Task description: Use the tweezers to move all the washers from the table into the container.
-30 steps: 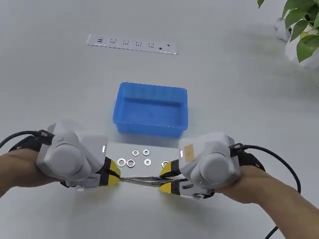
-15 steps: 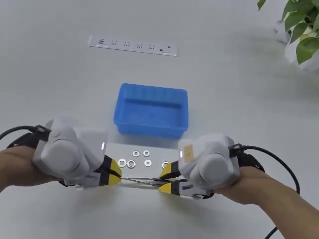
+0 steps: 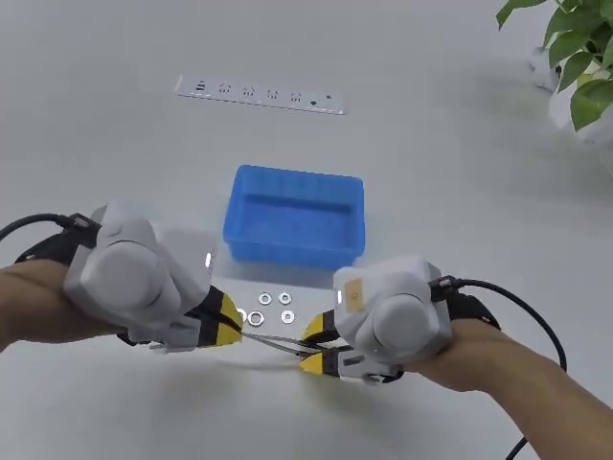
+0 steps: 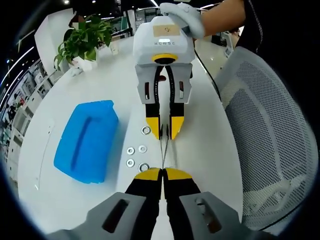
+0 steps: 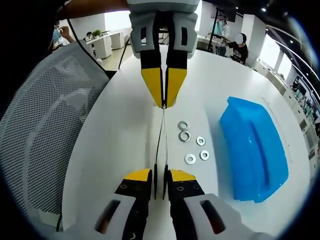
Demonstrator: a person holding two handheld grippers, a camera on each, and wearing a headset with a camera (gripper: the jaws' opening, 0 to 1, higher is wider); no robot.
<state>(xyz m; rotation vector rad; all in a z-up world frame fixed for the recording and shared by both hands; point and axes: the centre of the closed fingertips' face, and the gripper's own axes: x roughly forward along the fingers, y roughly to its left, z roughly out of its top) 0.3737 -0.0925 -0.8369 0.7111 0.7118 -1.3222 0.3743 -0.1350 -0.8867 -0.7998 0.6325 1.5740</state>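
The tweezers (image 3: 278, 342) are a thin metal pair, spanning the gap between the two tools just in front of the person. The left tool (image 3: 228, 324) is clamped tight on one end. The right tool (image 3: 311, 347) pinches the other end, its jaws drawn in to a narrow slit across the two blades. In the right gripper view the blades (image 5: 161, 135) stand slightly apart at that tool's tips and run together toward the left tool (image 5: 164, 95). I cannot tell which end carries the points. The two-sided hold looks like a way to steady and line up so slim a thing, so the right tool can settle a working grip. The pair slopes, higher at the left, and a faint shadow under it suggests it is off the tabletop (image 3: 441, 201). Just beyond it five small silver washers (image 3: 264, 299) lie flat in a loose cluster, apart from one another. The blue container (image 3: 292, 251) sits just behind them, with no washer visible in it, so the task seems barely begun. Farther back lies a white power strip (image 3: 261, 94), with a leafy plant (image 3: 575, 57) at the far right.
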